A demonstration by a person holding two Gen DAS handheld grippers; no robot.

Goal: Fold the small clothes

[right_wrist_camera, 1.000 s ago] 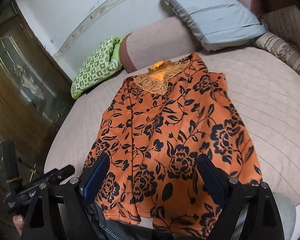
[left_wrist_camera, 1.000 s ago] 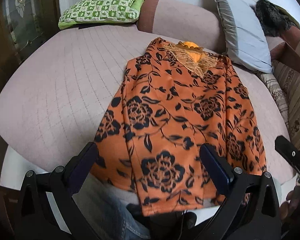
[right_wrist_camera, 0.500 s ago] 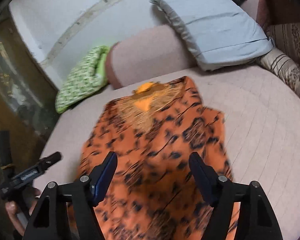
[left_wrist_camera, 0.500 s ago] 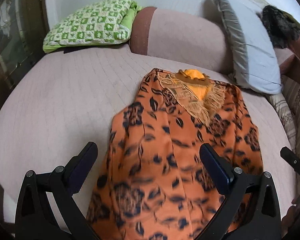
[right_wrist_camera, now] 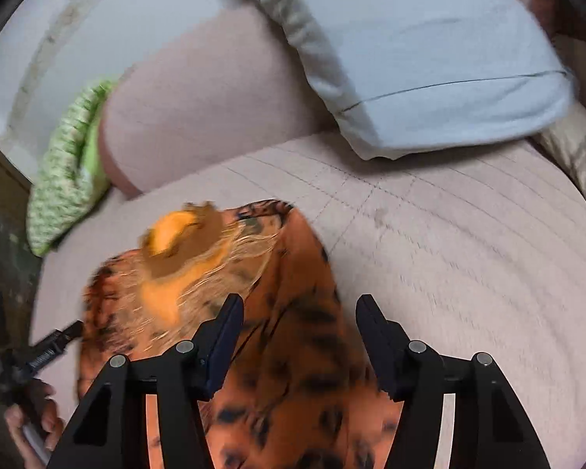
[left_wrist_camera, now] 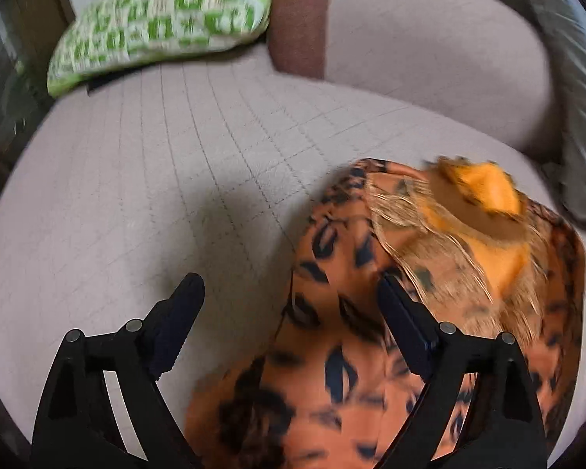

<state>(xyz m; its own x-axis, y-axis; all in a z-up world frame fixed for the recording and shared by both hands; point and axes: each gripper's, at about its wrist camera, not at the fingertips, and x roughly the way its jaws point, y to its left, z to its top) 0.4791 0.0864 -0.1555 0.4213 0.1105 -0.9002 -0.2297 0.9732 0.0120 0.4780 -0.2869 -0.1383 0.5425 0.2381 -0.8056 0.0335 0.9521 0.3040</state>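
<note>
An orange top with a black flower print (left_wrist_camera: pixel 332 344) (right_wrist_camera: pixel 293 355) lies flat on the pink quilted bed (left_wrist_camera: pixel 136 195), its lace collar (left_wrist_camera: pixel 484 195) (right_wrist_camera: pixel 172 230) toward the pillows. My left gripper (left_wrist_camera: pixel 289 285) hovers over the top's left shoulder edge. Its jaws are closing, with cloth under the right finger and bare bed under the left. My right gripper (right_wrist_camera: pixel 300 301) hovers over the right shoulder. Its jaws are closing too, and the cloth edge lies beneath the gap without being pinched. Both views are blurred by motion.
A green checked cushion (left_wrist_camera: pixel 156 23) (right_wrist_camera: pixel 66 179) lies at the far left. A pink bolster (left_wrist_camera: pixel 429 58) and a grey pillow (right_wrist_camera: pixel 429 58) line the back. A striped cushion (right_wrist_camera: pixel 578 148) sits far right. A hand (right_wrist_camera: pixel 31 422) holds the left gripper's handle.
Both grippers have travelled from the hem up along the top to its shoulders beside the collar. Both pairs of jaws stand narrower than before.
</note>
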